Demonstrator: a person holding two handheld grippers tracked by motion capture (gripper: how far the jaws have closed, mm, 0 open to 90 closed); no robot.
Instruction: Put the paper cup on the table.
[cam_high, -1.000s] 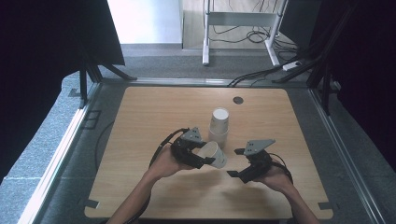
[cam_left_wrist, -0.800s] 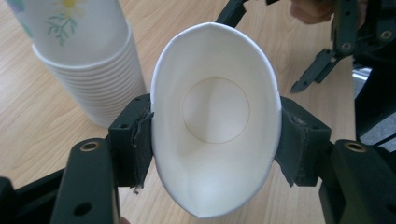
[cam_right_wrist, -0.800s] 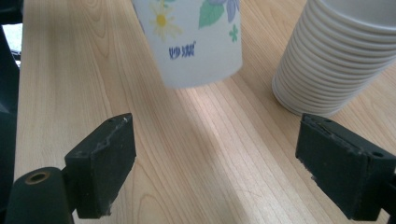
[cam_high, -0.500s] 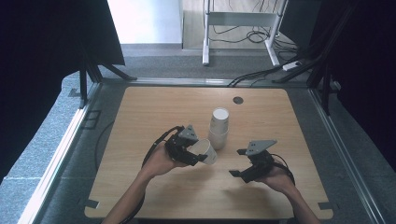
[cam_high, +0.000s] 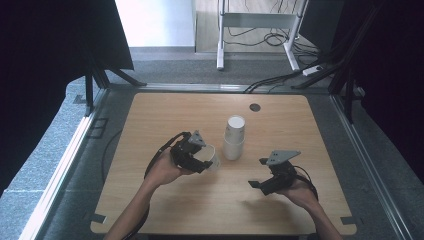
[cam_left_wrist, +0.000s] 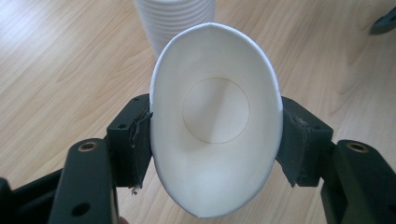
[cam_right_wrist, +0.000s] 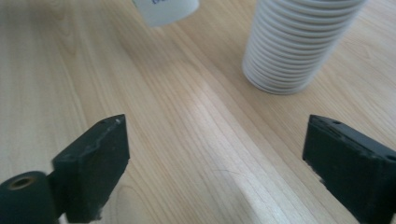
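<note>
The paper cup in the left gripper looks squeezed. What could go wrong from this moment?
1. The left gripper presses the paper cup into an oval; more force may crease it or let it slip out.
2. The held cup is close to the stack of cups; a careless swing could knock the stack over.
3. The right gripper is open with nothing between its jaws, so it cannot steady either.

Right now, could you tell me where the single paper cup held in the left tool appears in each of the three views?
High view: the single cup sits left of centre, squeezed in the left tool, beside the cup stack.
Left gripper view: it is at the centre, its oval mouth facing the camera, with the jaws on either side.
Right gripper view: its base is at the top edge, left of centre.
Shared landmark: the cup stack, seen in all three views.
</note>
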